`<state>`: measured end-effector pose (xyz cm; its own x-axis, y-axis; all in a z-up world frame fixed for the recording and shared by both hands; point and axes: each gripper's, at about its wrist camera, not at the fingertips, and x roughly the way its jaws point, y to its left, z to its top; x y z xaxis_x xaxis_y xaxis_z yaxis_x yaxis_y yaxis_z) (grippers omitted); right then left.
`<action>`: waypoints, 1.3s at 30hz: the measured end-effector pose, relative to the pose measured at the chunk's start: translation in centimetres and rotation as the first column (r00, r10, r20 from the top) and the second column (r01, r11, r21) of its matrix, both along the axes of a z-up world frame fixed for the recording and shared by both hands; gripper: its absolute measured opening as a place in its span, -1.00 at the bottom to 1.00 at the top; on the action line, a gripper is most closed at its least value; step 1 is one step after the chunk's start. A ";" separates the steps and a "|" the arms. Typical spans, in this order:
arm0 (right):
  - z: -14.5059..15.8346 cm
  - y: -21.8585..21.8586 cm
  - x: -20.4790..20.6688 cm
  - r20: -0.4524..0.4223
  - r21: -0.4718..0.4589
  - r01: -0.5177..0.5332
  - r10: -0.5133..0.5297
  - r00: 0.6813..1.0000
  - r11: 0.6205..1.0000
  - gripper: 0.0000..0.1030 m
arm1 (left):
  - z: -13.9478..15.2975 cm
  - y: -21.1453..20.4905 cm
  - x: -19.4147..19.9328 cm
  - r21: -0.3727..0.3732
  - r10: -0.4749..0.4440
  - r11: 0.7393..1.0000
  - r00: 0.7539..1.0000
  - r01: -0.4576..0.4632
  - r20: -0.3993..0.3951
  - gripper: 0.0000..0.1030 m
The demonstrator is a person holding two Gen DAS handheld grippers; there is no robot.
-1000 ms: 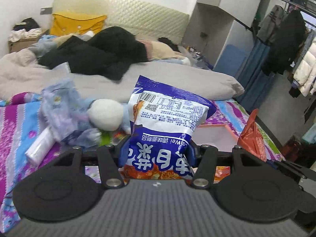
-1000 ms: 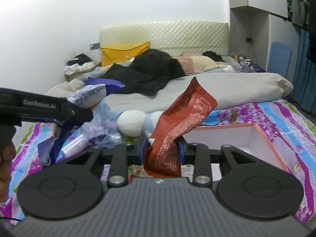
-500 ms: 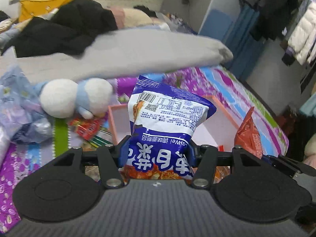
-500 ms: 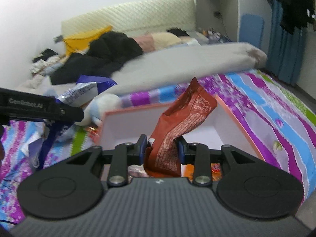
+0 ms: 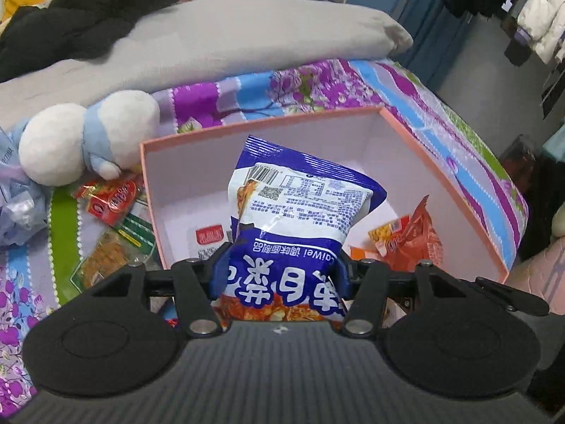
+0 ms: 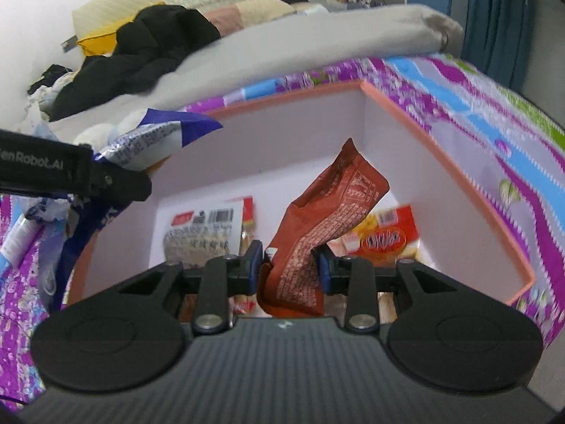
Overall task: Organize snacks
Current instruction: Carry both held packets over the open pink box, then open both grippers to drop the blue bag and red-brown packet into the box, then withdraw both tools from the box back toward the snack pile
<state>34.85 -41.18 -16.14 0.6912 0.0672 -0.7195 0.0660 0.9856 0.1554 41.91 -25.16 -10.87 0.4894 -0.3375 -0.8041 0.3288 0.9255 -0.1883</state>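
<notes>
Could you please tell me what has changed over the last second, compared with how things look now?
Both grippers tipped forward and down over the pink box, which now fills both views. Nothing was let go: the left gripper still clamps the blue bag and the right gripper the red packet.

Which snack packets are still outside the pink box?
The red packet and the green-labelled packet, lying on the bedspread left of the pink box.
</notes>
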 end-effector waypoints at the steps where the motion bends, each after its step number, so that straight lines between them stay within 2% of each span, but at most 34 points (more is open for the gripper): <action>1: -0.2 0.0 -0.1 -0.012 0.004 0.007 -0.007 1.000 1.000 -0.29 | -0.1 0.0 -0.1 0.009 -0.004 1.000 1.000 0.004 -0.003 0.40; 4: -0.3 -0.4 -0.6 -0.014 0.023 0.018 -0.017 1.000 1.000 0.12 | 0.4 0.0 -0.9 0.027 -0.026 0.999 1.000 0.025 0.018 0.59; 5: -0.2 -0.4 -0.7 -0.007 0.022 0.021 -0.021 1.000 1.000 0.17 | 0.7 0.0 -1.2 0.031 -0.027 0.999 0.999 0.027 0.027 0.62; 9: 1.1 -0.6 -1.6 0.020 0.043 0.026 -0.027 0.999 0.999 0.18 | 3.1 0.6 -2.6 0.021 -0.026 0.999 0.997 0.024 0.076 0.66; 14: 4.0 -0.1 -3.6 0.089 0.032 0.020 -0.023 0.996 0.999 0.18 | 6.7 1.9 -5.0 -0.007 -0.013 1.000 0.990 0.014 0.138 0.66; 21: 8.4 1.7 -6.7 0.199 0.014 -0.001 -0.001 0.980 1.000 0.18 | 11.2 5.1 -9.7 -0.031 0.017 0.999 0.970 -0.010 0.241 0.66; 27: 10.8 4.1 -9.4 0.266 -0.004 -0.027 0.027 0.964 1.000 0.18 | 13.2 9.2 -13.6 -0.061 0.067 0.997 0.958 -0.052 0.278 0.66; 32: 12.0 6.8 -11.7 0.290 -0.068 -0.047 0.065 0.955 0.997 0.18 | 14.6 13.3 -16.9 -0.054 0.086 0.996 0.943 -0.073 0.321 0.66; 39: 12.6 9.7 -14.7 0.335 -0.058 -0.079 0.094 0.938 0.995 0.18 | 15.4 18.0 -21.6 -0.074 0.151 0.988 0.914 -0.133 0.376 0.66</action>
<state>20.18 -31.48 -3.55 0.8864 0.1118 -0.4491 -0.0688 0.9914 0.1110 20.30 -7.17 4.51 0.8001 -0.2740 -0.5337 0.2500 0.9610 -0.1186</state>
